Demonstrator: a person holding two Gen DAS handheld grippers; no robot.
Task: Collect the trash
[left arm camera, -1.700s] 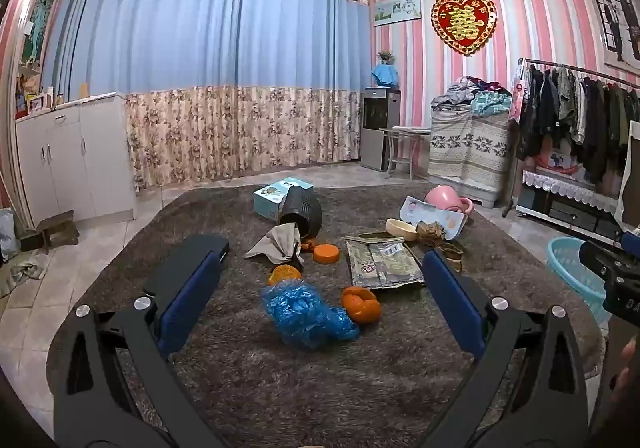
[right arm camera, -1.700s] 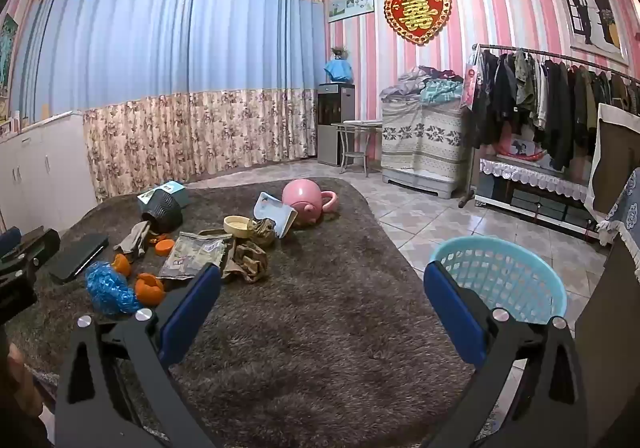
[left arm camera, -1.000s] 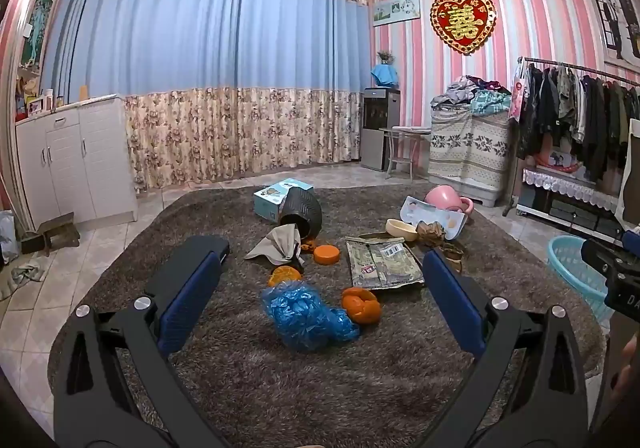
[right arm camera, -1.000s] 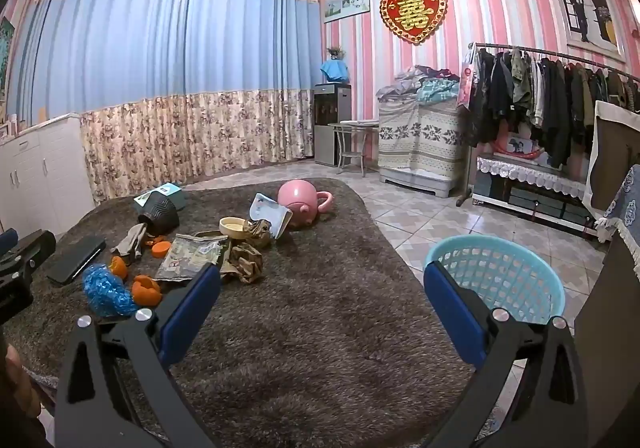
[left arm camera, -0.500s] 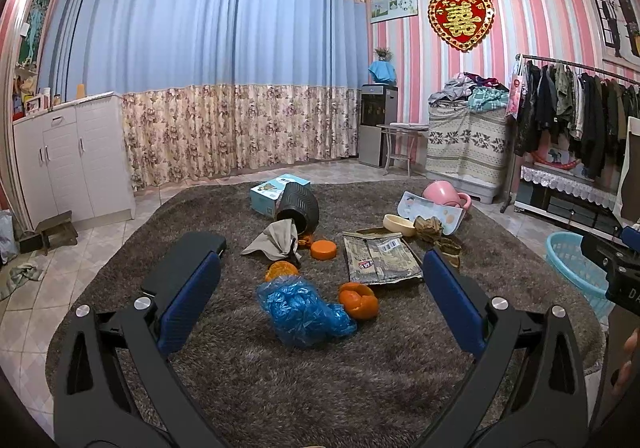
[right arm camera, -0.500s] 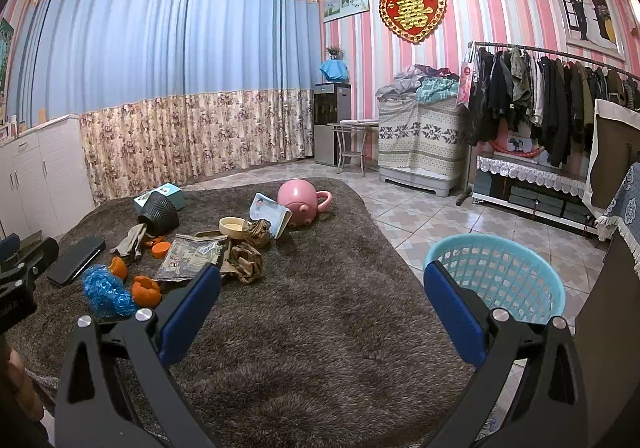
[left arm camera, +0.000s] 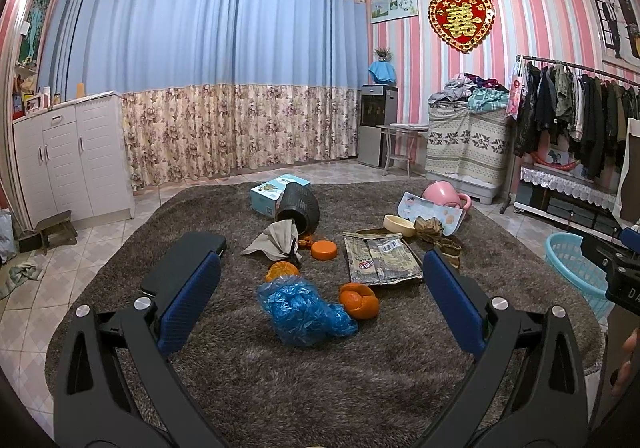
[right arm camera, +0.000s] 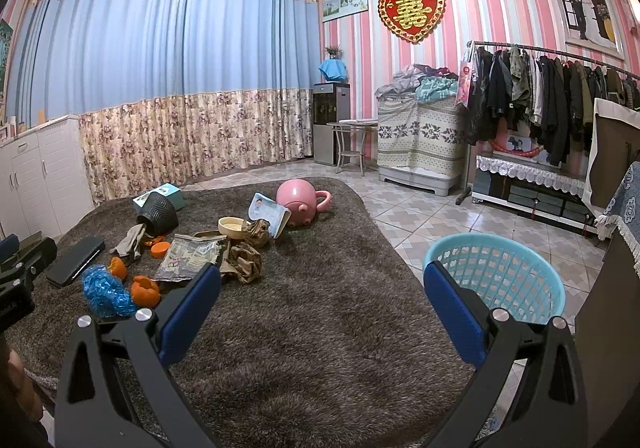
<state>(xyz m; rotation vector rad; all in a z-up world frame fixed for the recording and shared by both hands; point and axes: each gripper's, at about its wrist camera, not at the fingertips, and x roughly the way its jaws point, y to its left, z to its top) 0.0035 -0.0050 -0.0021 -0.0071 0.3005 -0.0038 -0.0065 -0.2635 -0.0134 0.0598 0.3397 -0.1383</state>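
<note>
Two grippers: left gripper [left arm camera: 320,294] and right gripper [right arm camera: 322,302] both hung spread wide over the brown rug [right arm camera: 320,336], pinching nothing.
Trash: blue plastic bag [left arm camera: 304,310] lay between the left fingers at 12 o'clock, touching orange peel [left arm camera: 360,300] at its 3 o'clock; foil wrapper [left arm camera: 380,260] lay beyond at 1 o'clock.
Basket: turquoise basket [right arm camera: 524,268] stood at the right gripper's 2 o'clock, beside the rug.
</note>
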